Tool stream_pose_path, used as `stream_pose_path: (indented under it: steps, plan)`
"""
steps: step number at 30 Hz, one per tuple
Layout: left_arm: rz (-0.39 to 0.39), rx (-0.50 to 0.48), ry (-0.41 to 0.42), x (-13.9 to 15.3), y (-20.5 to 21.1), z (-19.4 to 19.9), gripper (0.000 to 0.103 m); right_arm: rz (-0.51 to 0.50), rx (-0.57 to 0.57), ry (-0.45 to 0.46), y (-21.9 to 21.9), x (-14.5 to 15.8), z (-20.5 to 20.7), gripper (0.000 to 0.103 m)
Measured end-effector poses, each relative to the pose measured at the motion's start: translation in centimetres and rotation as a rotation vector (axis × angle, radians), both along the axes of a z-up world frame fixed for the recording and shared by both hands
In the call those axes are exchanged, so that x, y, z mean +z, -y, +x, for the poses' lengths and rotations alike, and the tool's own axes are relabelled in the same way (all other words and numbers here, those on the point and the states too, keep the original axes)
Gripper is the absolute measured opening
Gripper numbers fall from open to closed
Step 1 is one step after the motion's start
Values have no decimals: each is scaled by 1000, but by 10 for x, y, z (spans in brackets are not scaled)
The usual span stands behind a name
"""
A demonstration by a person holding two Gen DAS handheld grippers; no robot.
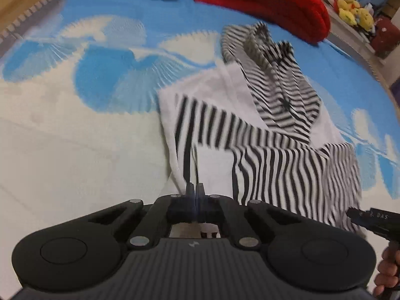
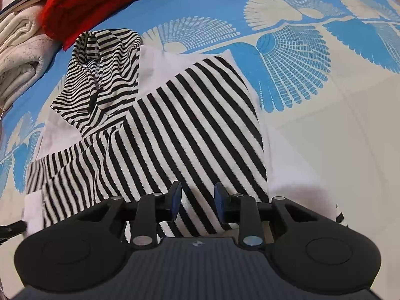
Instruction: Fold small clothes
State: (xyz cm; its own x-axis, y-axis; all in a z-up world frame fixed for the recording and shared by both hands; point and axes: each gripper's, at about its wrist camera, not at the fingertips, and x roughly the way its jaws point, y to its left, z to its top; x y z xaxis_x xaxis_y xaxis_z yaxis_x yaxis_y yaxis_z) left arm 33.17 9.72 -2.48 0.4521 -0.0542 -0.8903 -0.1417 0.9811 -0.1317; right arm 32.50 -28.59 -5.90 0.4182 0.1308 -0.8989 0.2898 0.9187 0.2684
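Observation:
A white garment with black stripes lies rumpled on the bed cover, its finely striped part bunched at the far end. My left gripper is shut on the garment's near white edge, and the cloth is drawn up in a taut ridge to the fingertips. In the right wrist view the same garment spreads out in front of my right gripper. Its jaws stand apart over the striped cloth, with the blue pads not pressing on it. The right gripper's body also shows at the lower right of the left wrist view.
A blue and cream patterned bed cover lies under everything. A red knit garment sits just beyond the striped one. Folded cream clothes are stacked at the left. Yellow plush toys sit on a shelf past the bed.

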Motion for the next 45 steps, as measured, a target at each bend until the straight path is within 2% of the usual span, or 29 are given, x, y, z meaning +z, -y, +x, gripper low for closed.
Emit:
stream_pose_path:
  steps: [2,4,6,8,10,11,13,16,18,19,20,21,24,26,27,29,32,34,37,41,45]
  plan:
    - [40,18,21,5,1,-1,0,7,-20,-20,4,-7,-1,30]
    - [-9,0,43,5,4,3,0,16,-49,-55,9,-15,-2,30]
    - [-64,-60,43,-1,14,7,3,12,-69,-74,12,-20,-3,30]
    - [-67,-112,35,-12,25,9,5,-9,-58,-61,12,-17,-4,30]
    - [-53,-139,-30,-37,31,13,6,-28,-42,-38,10,-14,-3,30]
    - [-32,-134,-91,-53,30,15,6,-30,-39,-39,10,-15,-3,30]
    - [0,-118,-187,-76,26,17,5,-19,-50,-70,14,-21,-2,30]
    - [5,-120,-130,-59,29,17,7,-40,-63,-68,13,-16,-1,30]
    - [-8,-133,-49,-43,35,15,13,-132,-5,24,2,2,-1,33]
    - [-10,-135,-38,-41,37,16,18,-174,30,77,-4,11,-2,37]
    - [-2,-131,-53,-44,38,18,21,-190,53,110,-8,16,-3,45]
    - [5,-123,-89,-51,39,21,21,-183,61,110,-8,16,-3,48]
    - [-3,-101,-176,-67,37,21,21,-135,50,1,-1,-4,0,48]
    - [17,-103,-147,-62,39,23,21,-127,39,-58,2,-15,0,48]
    - [38,-109,-117,-55,41,23,22,-123,36,-52,3,-13,0,48]
    - [65,-110,-34,-35,45,23,36,-126,41,-8,3,-1,-2,48]
    - [59,-96,85,-13,46,25,53,-152,59,92,1,25,-5,48]
    - [49,-71,145,-2,47,26,58,-185,68,162,-2,41,-7,48]
    - [33,-40,231,8,48,26,58,-214,63,255,2,59,-10,48]
    - [79,-7,334,25,49,26,58,-242,54,364,5,80,-13,48]
    - [99,-1,389,37,43,31,58,-276,70,427,6,92,-12,50]
